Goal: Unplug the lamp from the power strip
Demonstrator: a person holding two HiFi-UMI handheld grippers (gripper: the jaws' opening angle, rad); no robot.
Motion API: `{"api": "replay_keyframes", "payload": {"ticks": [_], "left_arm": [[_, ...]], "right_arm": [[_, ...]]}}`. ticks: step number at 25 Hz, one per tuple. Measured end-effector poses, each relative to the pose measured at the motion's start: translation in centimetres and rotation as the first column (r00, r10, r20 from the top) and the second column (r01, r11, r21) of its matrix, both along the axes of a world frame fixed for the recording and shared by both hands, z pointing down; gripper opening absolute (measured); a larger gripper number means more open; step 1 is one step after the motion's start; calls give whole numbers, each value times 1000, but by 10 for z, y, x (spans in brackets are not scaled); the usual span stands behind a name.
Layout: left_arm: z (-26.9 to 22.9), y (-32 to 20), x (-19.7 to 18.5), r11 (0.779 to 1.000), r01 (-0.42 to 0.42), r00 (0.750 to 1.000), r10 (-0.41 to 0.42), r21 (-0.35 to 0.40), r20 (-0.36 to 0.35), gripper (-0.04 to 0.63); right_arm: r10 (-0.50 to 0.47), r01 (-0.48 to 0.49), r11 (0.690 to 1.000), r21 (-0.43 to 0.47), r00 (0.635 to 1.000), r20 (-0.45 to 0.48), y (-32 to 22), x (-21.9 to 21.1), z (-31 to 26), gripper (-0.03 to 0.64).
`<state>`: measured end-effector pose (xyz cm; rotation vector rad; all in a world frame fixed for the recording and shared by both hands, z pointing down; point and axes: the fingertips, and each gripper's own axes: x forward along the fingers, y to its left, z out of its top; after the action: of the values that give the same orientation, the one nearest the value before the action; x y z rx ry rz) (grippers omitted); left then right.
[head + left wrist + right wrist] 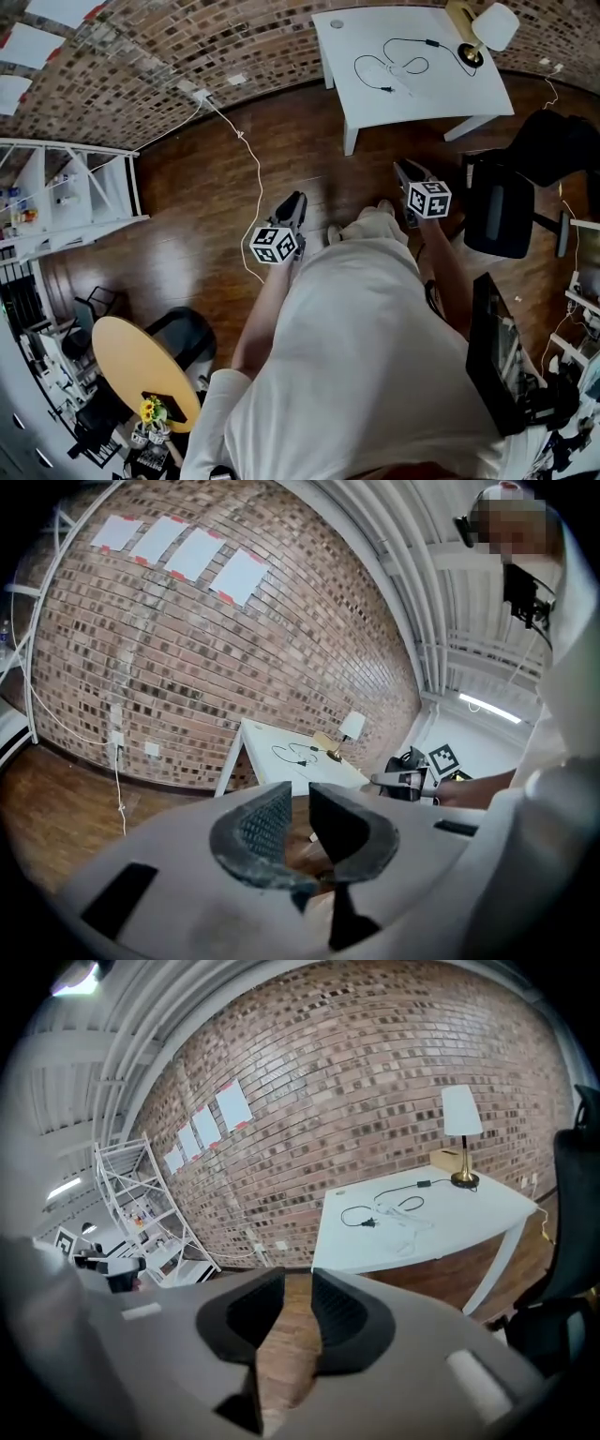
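The lamp (483,33), white shade on a brass base, stands at the far right corner of the white table (375,108). Its black cord (398,47) loops across the tabletop and ends in a plug (385,89) that lies loose; a pale cable beside it is too small to make out. I am standing back from the table over the wood floor. My left gripper (298,199) and right gripper (401,167) both point toward the table, each with a narrow gap between its jaws and nothing in it. The left gripper view shows the lamp (350,728) far off; the right gripper view shows the lamp (460,1119) and plug (371,1224).
A black office chair (502,211) stands right of me near the table's corner. A white cable (251,159) trails from a wall outlet across the floor on the left. A white shelf rack (75,187) stands at left, a round wooden table (141,366) behind me.
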<state>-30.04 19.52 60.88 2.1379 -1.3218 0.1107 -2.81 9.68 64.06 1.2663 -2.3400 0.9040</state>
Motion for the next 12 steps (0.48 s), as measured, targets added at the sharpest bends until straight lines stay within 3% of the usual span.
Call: {"api": "replay_keyframes", "payload": {"ticks": [6, 12], "left_arm": [[5, 9, 7, 996, -88, 995, 89, -13, 45, 46], [3, 6, 12, 998, -58, 997, 60, -30, 45, 46]], "right_arm": [[8, -8, 1000, -3, 1000, 5, 4, -11, 6, 81], [-32, 32, 1000, 1, 999, 34, 7, -11, -4, 81]]}}
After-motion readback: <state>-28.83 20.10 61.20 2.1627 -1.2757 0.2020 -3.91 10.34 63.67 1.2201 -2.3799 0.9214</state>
